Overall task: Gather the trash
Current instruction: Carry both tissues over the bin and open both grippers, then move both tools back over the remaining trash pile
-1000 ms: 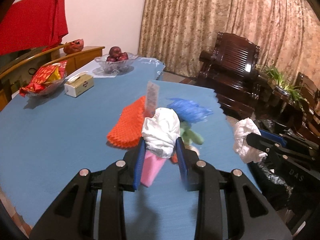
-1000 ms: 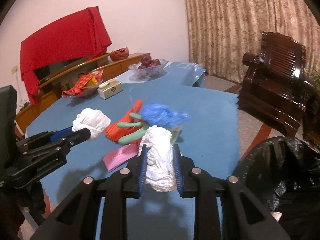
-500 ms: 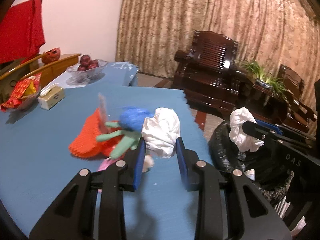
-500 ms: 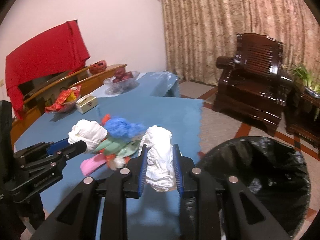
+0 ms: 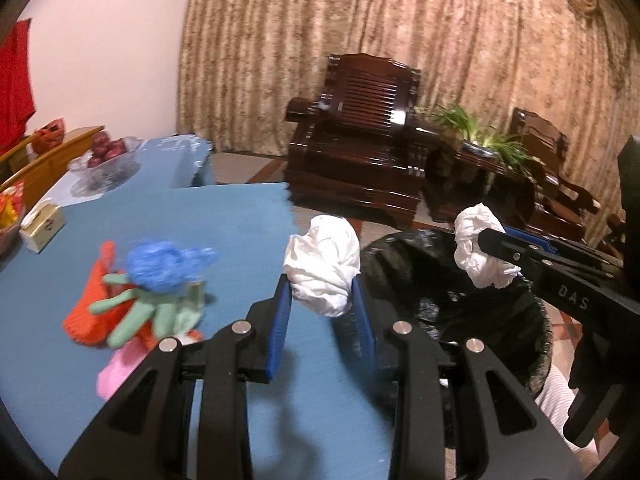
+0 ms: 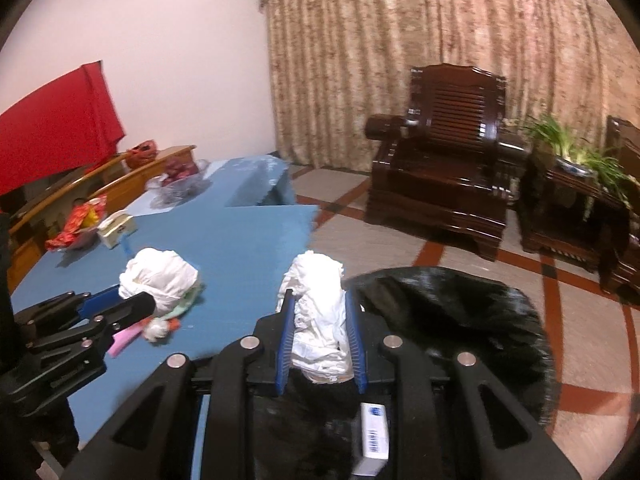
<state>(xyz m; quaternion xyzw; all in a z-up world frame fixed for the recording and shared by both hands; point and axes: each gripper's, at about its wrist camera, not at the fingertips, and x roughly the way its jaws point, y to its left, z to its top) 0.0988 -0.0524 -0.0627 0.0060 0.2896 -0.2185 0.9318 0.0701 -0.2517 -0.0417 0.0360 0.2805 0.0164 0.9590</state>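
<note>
Both pairs of jaws stand narrow, each clamped on a crumpled wad. Your left gripper (image 5: 322, 300) pinches a white tissue ball (image 5: 323, 269) between its ribbed blue pads, the wad bulging out above the tips, over the table edge. Your right gripper (image 6: 320, 334) squeezes a taller crumpled white wad (image 6: 318, 312) that fills the gap from the tips well back along the pads; it hangs over the mouth of the bin bag (image 6: 460, 320).

That black bag is glossy and wrinkled, its rim rounded, its inside too dark to read apart from a small white carton with a barcode (image 6: 375, 430) lying below the right gripper. The bag's near side is hidden behind the black gripper frame.

Just left, on the matte blue tablecloth (image 5: 200, 220), lies the leftover heap: a frizzy blue plastic tuft (image 5: 164, 266), a pale green rubbery glove (image 5: 148, 312) with splayed fingers, an orange netted foam sleeve (image 5: 90, 308) and a flat pink piece (image 5: 116, 372) partly tucked under the others. All of it is blurred, so finer detail is lost.

Farther along stand a small cream box (image 5: 42, 226), a glass bowl of dark red fruit (image 5: 106, 156), and red snack packets (image 6: 78, 220), cut off at the frame edge in the left view. Beyond the table, a carved dark wooden armchair (image 6: 444, 168) sits before heavy patterned beige curtains (image 6: 400, 40).
</note>
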